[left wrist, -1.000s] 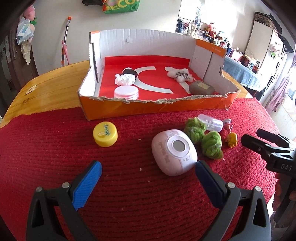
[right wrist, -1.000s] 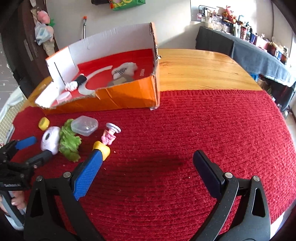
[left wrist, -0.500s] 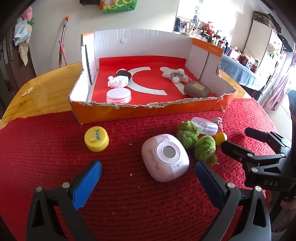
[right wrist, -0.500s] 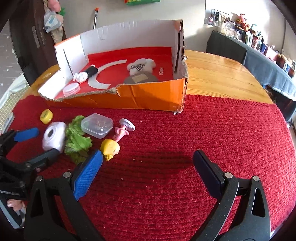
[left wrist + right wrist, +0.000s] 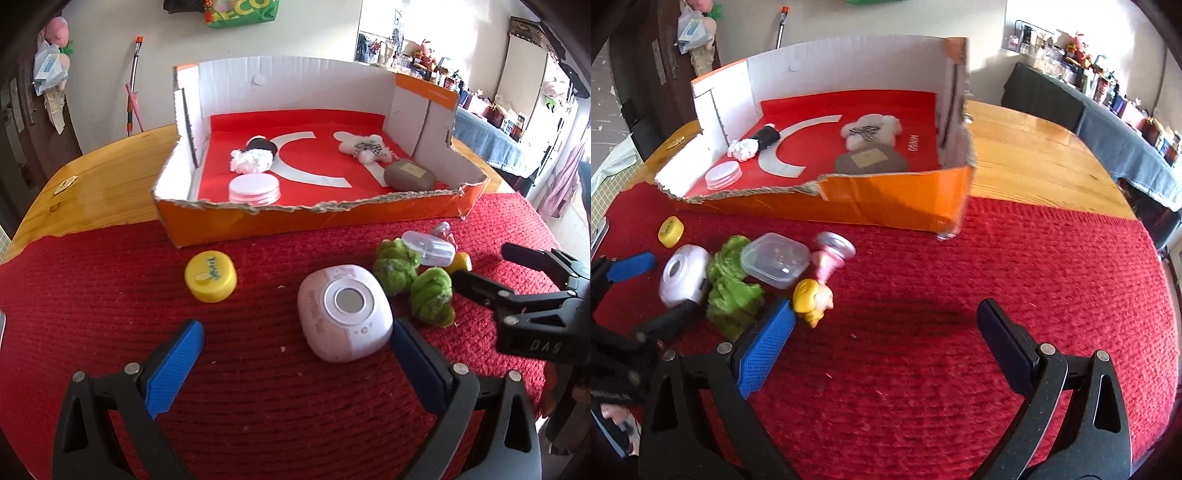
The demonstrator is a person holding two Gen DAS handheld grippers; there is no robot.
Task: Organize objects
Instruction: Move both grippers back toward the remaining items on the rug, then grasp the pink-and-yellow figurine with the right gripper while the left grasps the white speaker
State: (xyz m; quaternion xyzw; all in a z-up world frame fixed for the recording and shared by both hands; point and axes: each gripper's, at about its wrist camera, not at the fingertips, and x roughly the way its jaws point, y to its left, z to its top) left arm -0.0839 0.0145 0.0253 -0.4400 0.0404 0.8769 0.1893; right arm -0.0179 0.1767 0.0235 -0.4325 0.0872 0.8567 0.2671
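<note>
Two grippers, both with jaws wide apart and empty, hover over the red mat. The left gripper (image 5: 295,354) lines up on the pink rounded gadget (image 5: 345,312), likely the next pick. The right gripper (image 5: 884,328) sits just beside the yellow-headed figurine (image 5: 812,295). Both lie outside the orange cardboard box (image 5: 314,221), which already holds sorted items.

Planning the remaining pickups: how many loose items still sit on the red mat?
6: yellow cap, pink device, green toy, clear case, pink stand, yellow-headed figure.
</note>
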